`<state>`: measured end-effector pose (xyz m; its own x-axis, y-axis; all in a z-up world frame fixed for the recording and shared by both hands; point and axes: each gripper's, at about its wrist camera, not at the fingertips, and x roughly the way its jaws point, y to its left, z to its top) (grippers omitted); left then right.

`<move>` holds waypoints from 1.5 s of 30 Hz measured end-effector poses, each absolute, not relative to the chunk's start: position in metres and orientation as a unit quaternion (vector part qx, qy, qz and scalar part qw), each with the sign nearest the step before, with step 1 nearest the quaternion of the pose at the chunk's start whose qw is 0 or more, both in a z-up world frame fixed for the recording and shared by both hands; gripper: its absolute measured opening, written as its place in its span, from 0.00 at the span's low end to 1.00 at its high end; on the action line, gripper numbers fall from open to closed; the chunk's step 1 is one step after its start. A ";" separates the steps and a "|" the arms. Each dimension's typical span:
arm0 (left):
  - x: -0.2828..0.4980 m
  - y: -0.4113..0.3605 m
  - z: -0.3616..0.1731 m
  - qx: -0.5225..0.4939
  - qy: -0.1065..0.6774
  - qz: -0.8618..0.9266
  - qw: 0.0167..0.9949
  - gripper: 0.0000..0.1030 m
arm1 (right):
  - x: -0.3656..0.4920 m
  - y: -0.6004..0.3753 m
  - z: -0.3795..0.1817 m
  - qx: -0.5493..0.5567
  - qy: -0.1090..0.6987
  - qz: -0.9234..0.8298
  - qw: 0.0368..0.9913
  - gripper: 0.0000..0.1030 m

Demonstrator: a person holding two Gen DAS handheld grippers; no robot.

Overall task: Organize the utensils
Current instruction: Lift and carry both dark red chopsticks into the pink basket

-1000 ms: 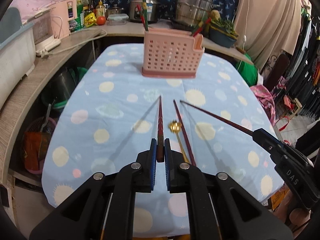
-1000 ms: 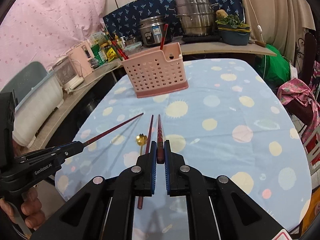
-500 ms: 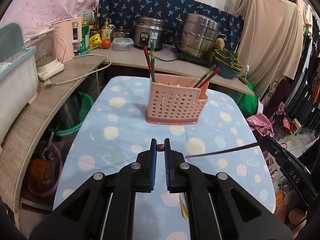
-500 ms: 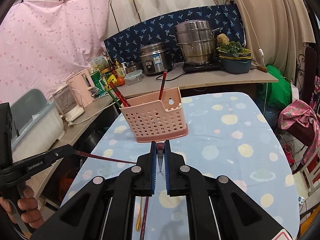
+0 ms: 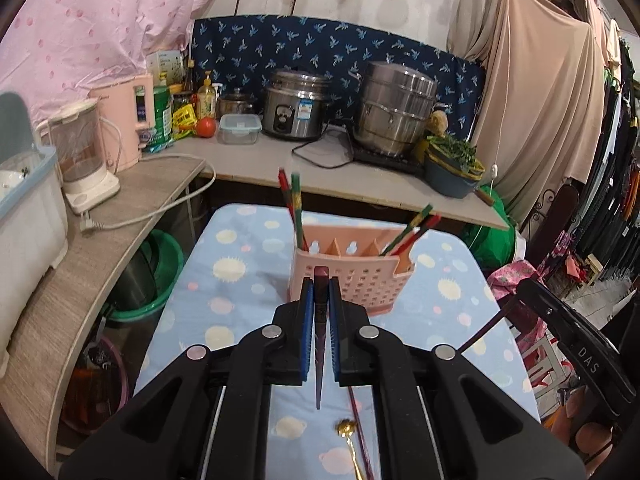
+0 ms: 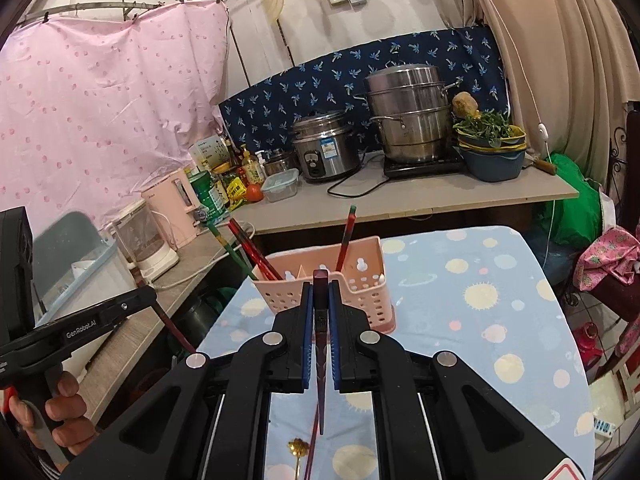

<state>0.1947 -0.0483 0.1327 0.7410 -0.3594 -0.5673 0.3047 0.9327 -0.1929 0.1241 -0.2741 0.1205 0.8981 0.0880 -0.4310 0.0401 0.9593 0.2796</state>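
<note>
A pink perforated utensil holder stands on the blue spotted tablecloth, with several chopsticks upright in it. My left gripper is shut on a dark red chopstick, held above the table just before the holder, thin end towards the camera. My right gripper is shut on another dark red chopstick in the same way. Each gripper shows at the edge of the other's view. A gold spoon and one more chopstick lie on the cloth below.
Behind the table runs a counter with a rice cooker, a steel steamer pot, a pink kettle and a bowl of greens. A green basin sits under the counter at left. Clothes hang at right.
Both grippers have lifted their chopsticks off the cloth and moved up and forward towards the pink holder. The spoon and one chopstick stay on the table.
</note>
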 end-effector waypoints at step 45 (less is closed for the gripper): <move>0.333 -0.081 0.136 -0.063 0.285 -0.149 0.945 0.08 | 0.288 -0.301 0.106 0.168 0.234 -0.011 0.957 0.07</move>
<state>0.3330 -0.0806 0.1355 0.7929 -0.3173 -0.5203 0.2459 0.9477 -0.2034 0.2875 -0.3012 0.1061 0.8901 0.0587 -0.4520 0.0990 0.9431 0.3174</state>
